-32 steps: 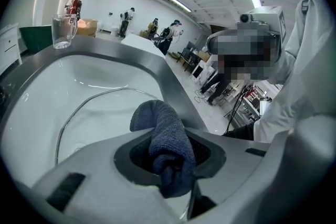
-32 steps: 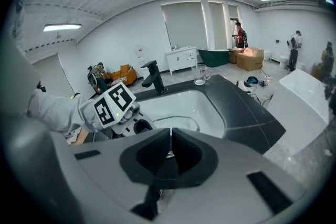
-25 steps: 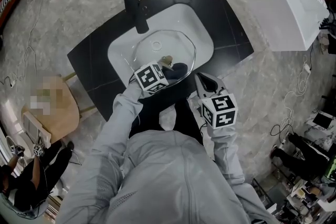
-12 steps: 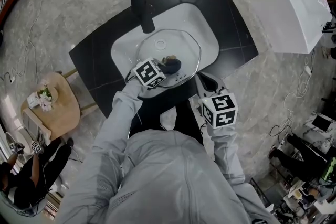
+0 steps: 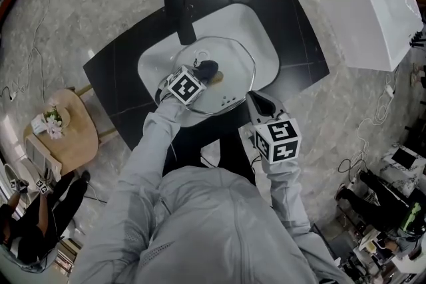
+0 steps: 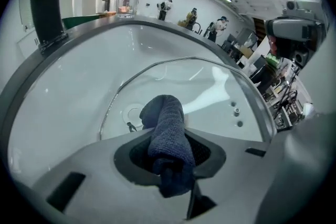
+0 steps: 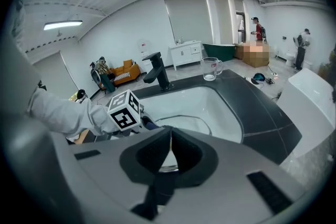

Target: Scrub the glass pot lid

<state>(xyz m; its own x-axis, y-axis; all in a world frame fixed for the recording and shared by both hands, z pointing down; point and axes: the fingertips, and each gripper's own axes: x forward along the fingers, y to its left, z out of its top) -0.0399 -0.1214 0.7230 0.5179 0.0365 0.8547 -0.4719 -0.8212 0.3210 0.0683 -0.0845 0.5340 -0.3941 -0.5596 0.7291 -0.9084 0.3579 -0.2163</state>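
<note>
Pinches a soft, dark, nubbly cloth [image 6: 167, 134] in the left tool [image 5: 198, 74], bunched against the smooth, clear dome of the glass pot lid [image 5: 229, 63], tilted in the glossy white sink [image 5: 256, 23] of the black surface [image 5: 296, 43]; looks clamped on the lid's thin metal rim with the right tool [image 7: 169, 152], jaws pressed together. Risks the slick glass slipping from that narrow hold under hard scrubbing and knocking the hard basin; could also shed the cloth if dragged sideways.
</note>
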